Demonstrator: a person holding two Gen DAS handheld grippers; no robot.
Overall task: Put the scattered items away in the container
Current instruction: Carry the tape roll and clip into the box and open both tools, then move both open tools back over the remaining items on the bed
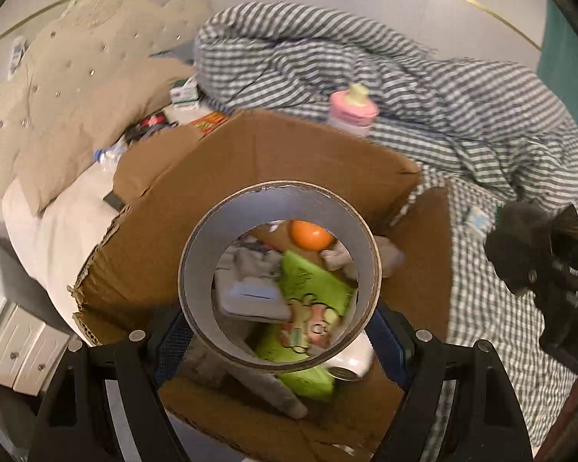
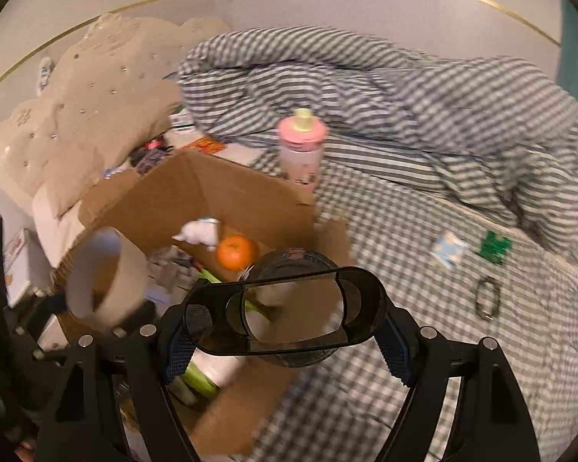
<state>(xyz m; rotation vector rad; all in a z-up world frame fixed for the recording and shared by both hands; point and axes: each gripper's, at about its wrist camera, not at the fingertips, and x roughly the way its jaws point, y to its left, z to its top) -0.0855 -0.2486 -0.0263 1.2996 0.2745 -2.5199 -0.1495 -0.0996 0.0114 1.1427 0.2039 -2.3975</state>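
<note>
My left gripper (image 1: 279, 340) is shut on a roll of brown tape (image 1: 200, 269), held above the open cardboard box (image 1: 219, 177). Through the roll's hole I see an orange (image 1: 311, 234) and a green picture book (image 1: 308, 281) lying in the box. My right gripper (image 2: 289, 346) is shut on a pair of dark glasses (image 2: 360, 304), hanging over the box's right edge (image 2: 212, 192). In the right wrist view the tape roll (image 2: 104, 273) floats at the left, and the orange (image 2: 236, 252) lies in the box beside a white toy (image 2: 198, 233). The picture is blurred.
A pink bottle (image 2: 302, 146) stands on the bed behind the box. A blue-white packet (image 2: 449, 252), a green item (image 2: 495, 246) and a dark band (image 2: 487, 298) lie on the checked sheet. A striped duvet (image 1: 366, 57) is heaped at the back; pillows (image 1: 77, 123) and small clutter sit left.
</note>
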